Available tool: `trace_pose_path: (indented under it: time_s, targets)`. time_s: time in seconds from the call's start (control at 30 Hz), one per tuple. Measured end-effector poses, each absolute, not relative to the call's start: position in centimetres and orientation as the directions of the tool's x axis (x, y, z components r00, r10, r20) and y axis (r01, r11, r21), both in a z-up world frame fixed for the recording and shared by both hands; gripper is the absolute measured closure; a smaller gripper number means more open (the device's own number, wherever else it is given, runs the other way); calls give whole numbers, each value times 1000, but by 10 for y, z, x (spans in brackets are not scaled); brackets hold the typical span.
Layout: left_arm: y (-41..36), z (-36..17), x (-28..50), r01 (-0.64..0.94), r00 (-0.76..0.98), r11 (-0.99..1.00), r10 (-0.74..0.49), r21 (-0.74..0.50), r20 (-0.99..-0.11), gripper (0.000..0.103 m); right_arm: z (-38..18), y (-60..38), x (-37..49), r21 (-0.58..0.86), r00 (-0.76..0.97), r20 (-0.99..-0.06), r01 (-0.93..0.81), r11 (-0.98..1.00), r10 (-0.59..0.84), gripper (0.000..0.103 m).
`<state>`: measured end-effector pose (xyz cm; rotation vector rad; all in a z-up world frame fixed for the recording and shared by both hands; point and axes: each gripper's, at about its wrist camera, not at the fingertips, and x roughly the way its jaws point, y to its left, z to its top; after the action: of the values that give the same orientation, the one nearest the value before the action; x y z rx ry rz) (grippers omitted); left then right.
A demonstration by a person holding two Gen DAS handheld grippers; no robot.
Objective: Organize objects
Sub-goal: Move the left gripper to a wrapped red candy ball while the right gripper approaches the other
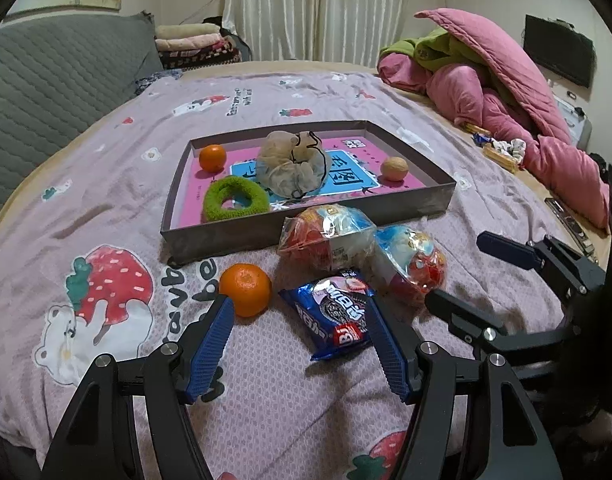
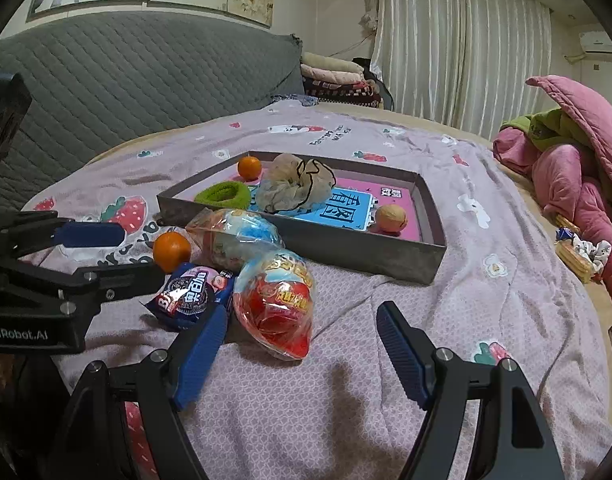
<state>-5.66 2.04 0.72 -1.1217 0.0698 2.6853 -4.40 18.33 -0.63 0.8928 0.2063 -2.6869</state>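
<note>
We hold both grippers low over the bed (image 1: pixel 313 400), which is covered with a lilac strawberry-print blanket. The left gripper (image 1: pixel 302 304) has its jaws wide apart, gripping nothing; a blue Oreo packet (image 1: pixel 333 312) lies between the blue pads and overlaps the right-hand pad in our view, and a loose tangerine (image 1: pixel 246 289) sits just beside the left-hand pad. The right gripper (image 2: pixel 302 320) is likewise spread wide and empty, with a red and blue toy egg in clear wrap (image 2: pixel 276 306) lying between its pads, apart from both. A second wrapped toy egg (image 2: pixel 234 240) lies just behind it, against the near wall of the shallow grey box lid (image 1: pixel 306 222). Inside the lid we note a second tangerine (image 1: pixel 212 157) at the far left corner, a green hair scrunchie (image 1: pixel 236 199) near the front, a beige mesh scrunchie with black trim (image 1: pixel 294 166) in the middle and a walnut (image 1: pixel 394 168) on the right. Pink bedding (image 1: pixel 505 92) is heaped at the far right
</note>
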Motion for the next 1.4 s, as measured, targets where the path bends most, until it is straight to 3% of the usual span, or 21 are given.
trace_pose_path:
  time_s: [1.3,1.4]
  targets:
    - [25,-13,-105,-232,-674,-972,190,-39,-714,33,-21,174,-61,-34,-727,-643,340,-940,-240,26]
    - [27,-13,-109,-241,-673,-969,205,-51,-711,29,-22,174,-63,-25,-723,-646,339,-940,-243,26]
